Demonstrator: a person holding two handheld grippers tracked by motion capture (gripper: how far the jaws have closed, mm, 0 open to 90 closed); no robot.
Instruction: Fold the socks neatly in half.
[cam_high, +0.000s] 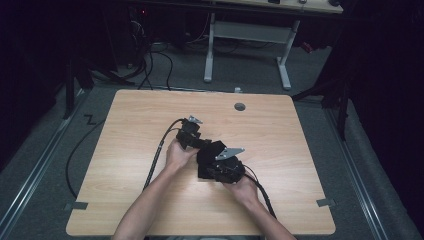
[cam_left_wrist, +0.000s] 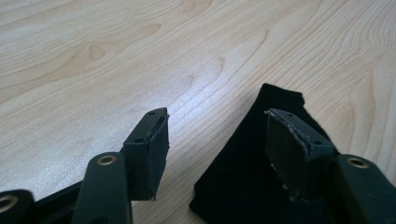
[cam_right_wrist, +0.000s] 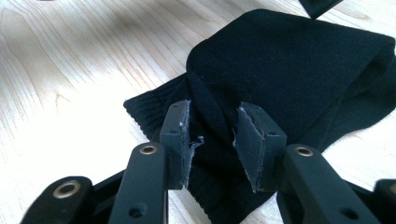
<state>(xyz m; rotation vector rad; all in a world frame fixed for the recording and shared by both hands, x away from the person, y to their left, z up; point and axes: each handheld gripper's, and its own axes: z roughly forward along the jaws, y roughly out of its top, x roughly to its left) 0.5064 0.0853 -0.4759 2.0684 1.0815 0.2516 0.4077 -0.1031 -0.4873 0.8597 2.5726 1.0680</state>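
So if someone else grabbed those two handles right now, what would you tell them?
Left gripper: open, low over the table, one of its fingers over the edge of the black cloth.
Right gripper: open, its fingers either side of a raised ridge of the cloth, not clamped.
The cloth lies bunched and partly folded near the table's middle.
Left: probably close on the cloth and finish folding or flattening it.

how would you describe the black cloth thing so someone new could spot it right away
Start at the light wooden table and look near its middle, where the person's two hands meet. There a black knitted cloth lies folded on the wood, between the left gripper and the right gripper, both with jaws open. It is soft, ribbed fabric, unlike the hard black grippers around it.
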